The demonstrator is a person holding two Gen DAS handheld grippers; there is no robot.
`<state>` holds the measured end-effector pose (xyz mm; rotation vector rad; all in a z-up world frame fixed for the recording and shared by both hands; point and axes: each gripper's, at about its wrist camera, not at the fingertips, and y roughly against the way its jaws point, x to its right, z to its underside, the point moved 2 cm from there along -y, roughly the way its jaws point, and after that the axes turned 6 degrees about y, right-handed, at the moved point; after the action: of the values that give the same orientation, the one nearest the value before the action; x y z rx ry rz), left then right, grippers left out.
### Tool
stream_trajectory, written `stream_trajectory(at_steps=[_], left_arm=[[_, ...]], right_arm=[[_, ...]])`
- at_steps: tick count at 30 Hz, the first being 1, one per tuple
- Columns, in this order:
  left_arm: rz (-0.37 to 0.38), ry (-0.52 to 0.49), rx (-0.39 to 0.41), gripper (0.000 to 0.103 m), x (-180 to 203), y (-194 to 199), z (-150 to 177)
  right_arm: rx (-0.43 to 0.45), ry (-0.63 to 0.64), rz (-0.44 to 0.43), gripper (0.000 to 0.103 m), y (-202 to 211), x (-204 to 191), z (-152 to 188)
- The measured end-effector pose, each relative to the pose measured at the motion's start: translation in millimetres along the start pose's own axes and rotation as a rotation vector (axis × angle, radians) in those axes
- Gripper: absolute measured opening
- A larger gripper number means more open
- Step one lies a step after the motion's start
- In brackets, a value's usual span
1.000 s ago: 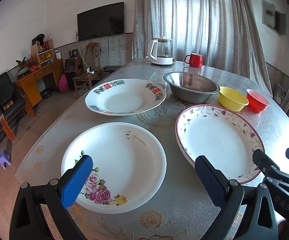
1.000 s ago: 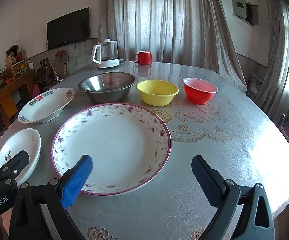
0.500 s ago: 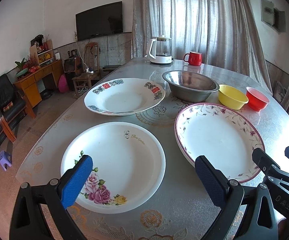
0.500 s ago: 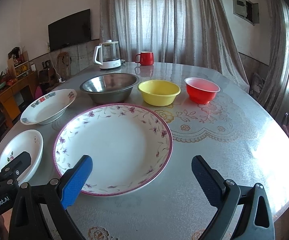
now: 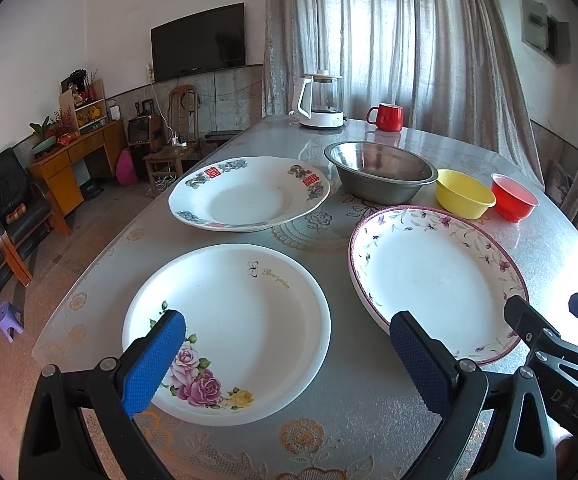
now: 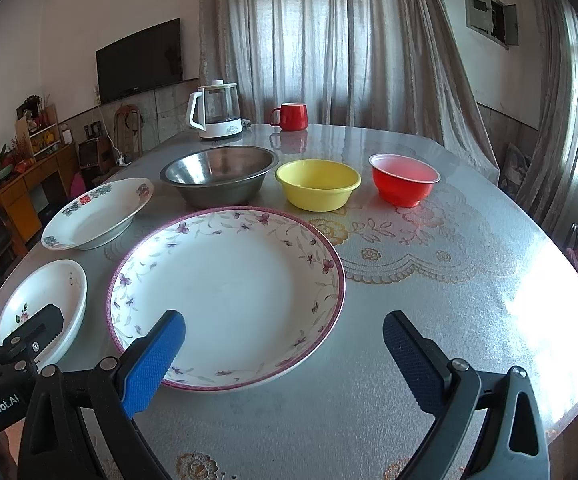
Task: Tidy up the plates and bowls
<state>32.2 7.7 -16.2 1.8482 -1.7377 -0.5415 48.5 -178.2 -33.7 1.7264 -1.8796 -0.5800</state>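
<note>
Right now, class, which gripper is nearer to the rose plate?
Left. The left gripper hangs open right over the rose plate; the right gripper is off to its right, over the purple-rimmed plate.

In the right wrist view, bare table (image 6: 469,300) fills the frame's right half, open for passage. The purple-rimmed plate (image 6: 225,292) blocks the centre, with the steel bowl (image 6: 219,176), yellow bowl (image 6: 317,184) and red bowl (image 6: 404,184) lined behind; gaps between them look narrow, perhaps too tight.
</note>
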Motion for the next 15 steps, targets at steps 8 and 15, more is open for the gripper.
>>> stream_trajectory(at_steps=[8, 15], left_arm=[[0.001, -0.002, 0.002, 0.103, 0.3, 2.1, -0.9], [0.003, -0.008, 0.002, 0.103, 2.4, 4.3, -2.0]], right_arm=[[0.002, -0.005, 0.001, 0.101, 1.2, 1.5, 0.0], [0.002, -0.007, 0.002, 0.101, 1.7, 2.4, 0.0]])
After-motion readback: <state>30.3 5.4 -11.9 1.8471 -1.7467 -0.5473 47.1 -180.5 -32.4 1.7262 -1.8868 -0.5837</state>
